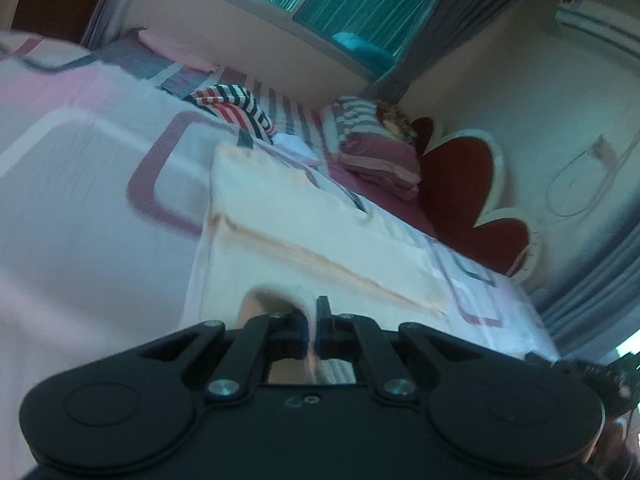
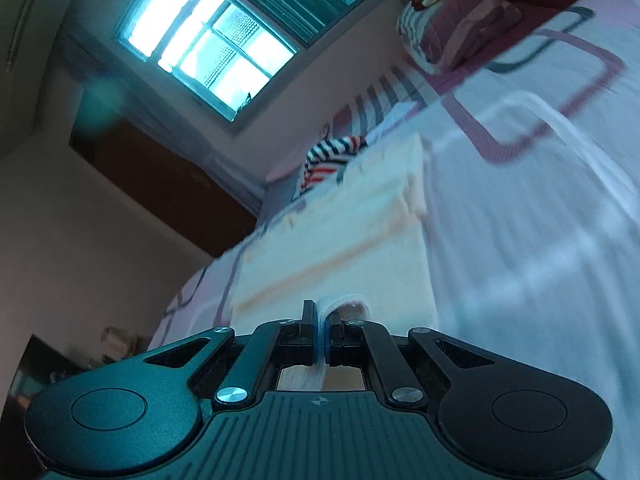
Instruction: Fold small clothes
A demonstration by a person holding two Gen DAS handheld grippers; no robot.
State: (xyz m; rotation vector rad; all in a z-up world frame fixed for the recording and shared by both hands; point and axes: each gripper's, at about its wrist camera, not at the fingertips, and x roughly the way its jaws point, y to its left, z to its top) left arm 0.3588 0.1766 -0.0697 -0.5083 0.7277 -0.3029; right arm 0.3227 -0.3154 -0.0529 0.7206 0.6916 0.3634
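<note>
A small pale peach garment [image 1: 312, 236] lies spread on the bed, its near edge at both grippers. It also shows in the right wrist view [image 2: 340, 240]. My left gripper [image 1: 311, 320] is shut on the garment's near edge, with cloth bunched between the jaws. My right gripper [image 2: 322, 320] is shut on the near edge too, a white fold pinched between its blue pads. A striped red, white and dark garment [image 1: 236, 110] lies beyond the peach one, and shows in the right wrist view [image 2: 332, 156].
The bed sheet [image 1: 80, 168] is white with pink and grey shapes. Folded pink bedding and pillows [image 1: 376, 148] sit by a red headboard [image 1: 464, 184]. A window [image 2: 208, 44] and walls are behind.
</note>
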